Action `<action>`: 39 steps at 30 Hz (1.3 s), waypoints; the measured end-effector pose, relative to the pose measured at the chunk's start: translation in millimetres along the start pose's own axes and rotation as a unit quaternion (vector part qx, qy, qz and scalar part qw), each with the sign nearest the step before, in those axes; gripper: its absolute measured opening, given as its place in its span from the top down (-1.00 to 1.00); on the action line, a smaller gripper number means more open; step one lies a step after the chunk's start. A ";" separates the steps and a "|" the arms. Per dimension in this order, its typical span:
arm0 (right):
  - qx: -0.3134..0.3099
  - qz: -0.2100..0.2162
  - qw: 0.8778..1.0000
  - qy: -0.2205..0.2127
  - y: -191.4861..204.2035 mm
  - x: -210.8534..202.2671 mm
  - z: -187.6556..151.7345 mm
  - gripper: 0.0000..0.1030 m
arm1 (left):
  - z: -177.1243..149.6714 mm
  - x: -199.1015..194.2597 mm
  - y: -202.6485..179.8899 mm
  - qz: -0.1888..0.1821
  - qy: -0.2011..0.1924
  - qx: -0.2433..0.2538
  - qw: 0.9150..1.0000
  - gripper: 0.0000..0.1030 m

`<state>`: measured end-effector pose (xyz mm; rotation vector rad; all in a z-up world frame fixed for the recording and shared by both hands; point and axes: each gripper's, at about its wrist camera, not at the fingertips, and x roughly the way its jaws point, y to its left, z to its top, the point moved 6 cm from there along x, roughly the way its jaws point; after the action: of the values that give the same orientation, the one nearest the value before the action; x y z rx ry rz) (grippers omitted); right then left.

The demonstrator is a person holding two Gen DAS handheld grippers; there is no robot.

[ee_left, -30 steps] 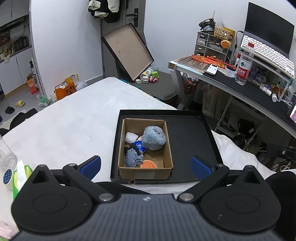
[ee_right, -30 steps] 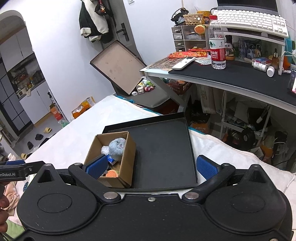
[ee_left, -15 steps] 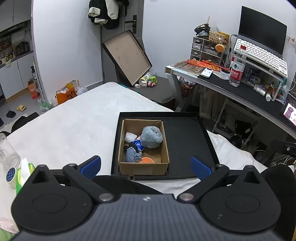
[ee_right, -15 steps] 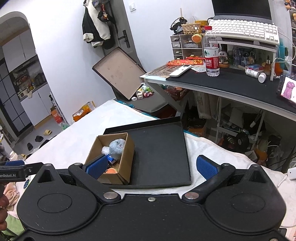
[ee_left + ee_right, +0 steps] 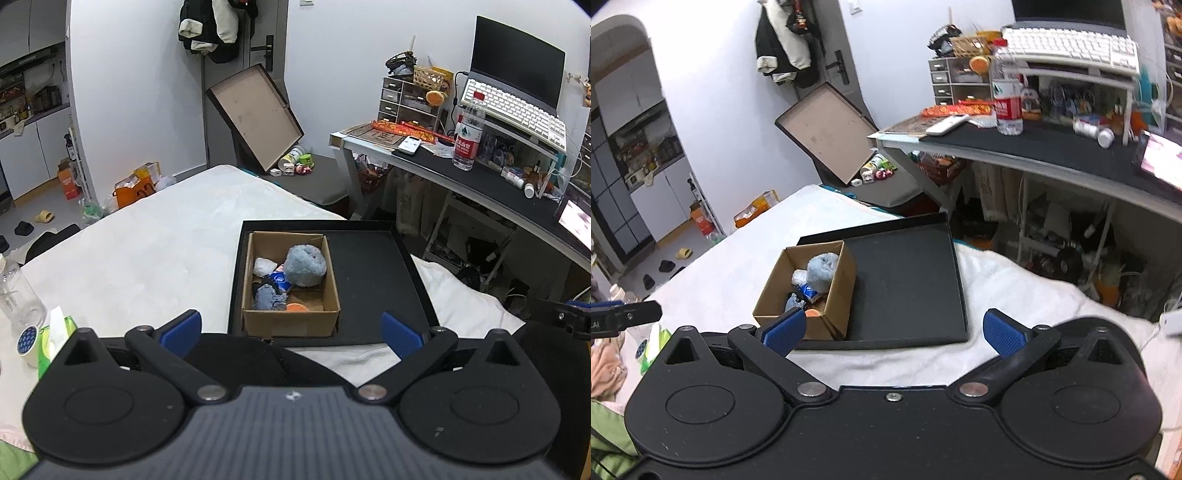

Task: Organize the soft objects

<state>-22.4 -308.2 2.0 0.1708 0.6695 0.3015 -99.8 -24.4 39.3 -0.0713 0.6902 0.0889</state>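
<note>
A small cardboard box (image 5: 291,325) stands in the left part of a black tray (image 5: 373,273) on the white bed. In it lie a grey-blue plush ball (image 5: 306,265), a white soft piece (image 5: 264,266), a small blue-grey piece (image 5: 267,298) and an orange piece (image 5: 297,307). The box (image 5: 839,295) and tray (image 5: 912,288) also show in the right wrist view. My left gripper (image 5: 291,330) is open and empty, held back from the box. My right gripper (image 5: 893,329) is open and empty, near the tray's front edge.
A clear bottle (image 5: 16,291), a tape roll (image 5: 27,341) and a green tissue pack (image 5: 55,338) lie on the bed at left. A cluttered desk (image 5: 480,177) stands at right. An open flat box (image 5: 255,114) leans at the wall behind.
Both grippers have drawn back and up from the box, so box and tray look smaller and farther. Both stay open and empty.
</note>
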 end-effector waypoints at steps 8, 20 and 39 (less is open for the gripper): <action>-0.001 -0.003 1.000 -0.007 6.1 -3.1 -4.4 -1.00 | -8.8 -0.2 5.4 -0.005 0.000 0.000 1.000 -0.99; -0.011 -0.007 1.000 -0.007 11.5 -6.4 -3.8 -1.00 | -12.0 2.0 2.7 -0.010 0.005 -0.001 1.000 -0.99; -0.017 -0.004 1.000 -0.010 13.9 -10.1 0.0 -1.00 | -14.6 2.9 -1.3 -0.009 0.009 0.007 1.000 -0.99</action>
<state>-33.0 -298.4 11.4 0.1383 0.6438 0.3032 -106.7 -26.9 26.3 -0.0642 0.7077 0.0655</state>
